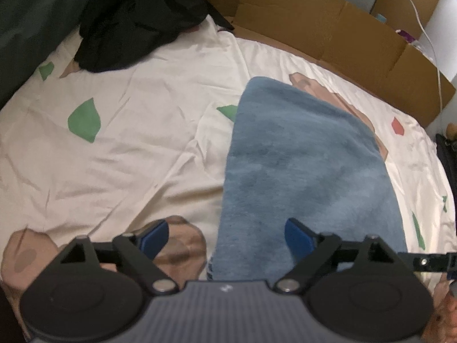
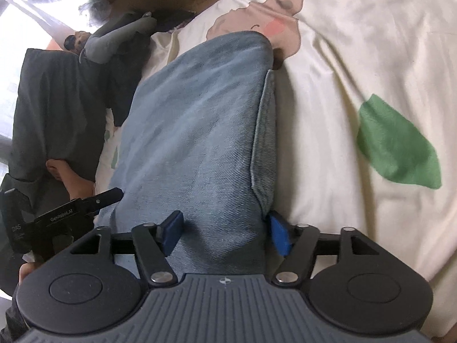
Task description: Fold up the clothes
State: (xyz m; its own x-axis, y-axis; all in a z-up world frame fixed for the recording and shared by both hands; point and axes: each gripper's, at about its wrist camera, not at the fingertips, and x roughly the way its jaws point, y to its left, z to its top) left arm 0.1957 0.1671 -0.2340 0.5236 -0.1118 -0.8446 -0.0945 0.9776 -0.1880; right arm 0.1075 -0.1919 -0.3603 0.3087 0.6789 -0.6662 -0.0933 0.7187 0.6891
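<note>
**Jeans folded and let go, black pile up next?**

The jeans (image 1: 308, 165) lie folded into a long narrow stack on the bed (image 1: 128, 143), running from the near edge toward the far edge where the cardboard (image 1: 328, 28) stands. In the right wrist view a second layer shows along the stack's side, so the fold looks done, or close to it.

The left gripper (image 1: 225, 238) is wide open over the near end of the jeans. One pad sits above the denim, the other above the bare sheet just beside it, and neither pinches anything. The right gripper (image 2: 225, 233) is also open, straddling the near end of the stack with denim between the pads. Its pads don't seem to press in, so it reads as released rather than holding.

Best guess on the step: the jeans have just been laid down and this is the hands-off moment. If the stack still needs another fold, the next move calls for both grippers closing on the near end and carrying it toward the far end. Otherwise the dark clothes (image 1: 134, 28) heaped at the far left corner of the bed look like the next pick. That means lifting clear without dragging the denim and reaching across.
</note>
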